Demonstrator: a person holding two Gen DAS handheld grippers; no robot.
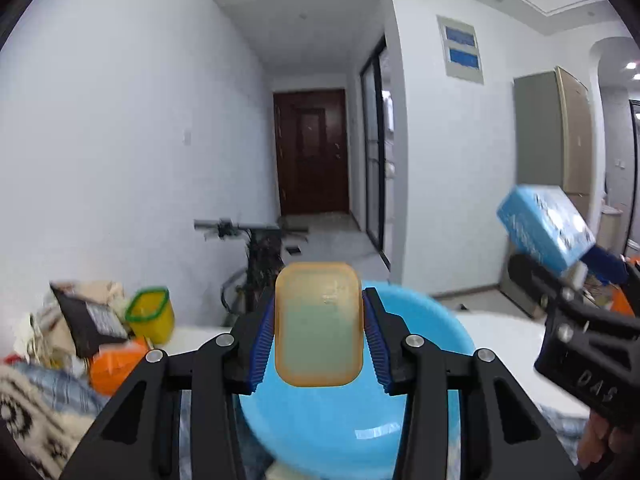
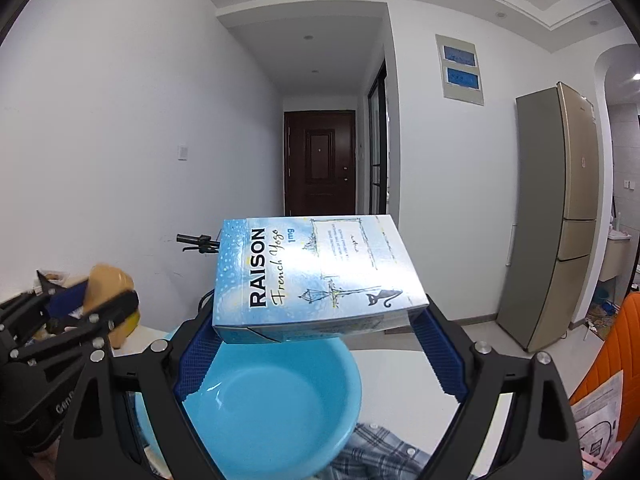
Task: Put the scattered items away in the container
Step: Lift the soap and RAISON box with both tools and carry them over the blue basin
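My left gripper [image 1: 319, 344] is shut on a translucent amber plastic box [image 1: 319, 324], held above the light blue basin [image 1: 420, 420]. It also shows in the right wrist view [image 2: 106, 294] at the left. My right gripper [image 2: 316, 344] is shut on a blue carton [image 2: 316, 276] printed "RAISON French Yogo", held over the blue basin [image 2: 272, 404], which looks empty. The carton also shows in the left wrist view [image 1: 544, 228] at the right, in the right gripper [image 1: 576, 276].
The basin stands on a white table [image 2: 400, 360]. A plaid cloth [image 2: 376, 448] lies at its front. A yellow tub with green rim [image 1: 151, 316], an orange thing [image 1: 114, 364] and bags lie at the left. A fridge [image 2: 560, 216] and orange chair [image 2: 624, 344] stand right.
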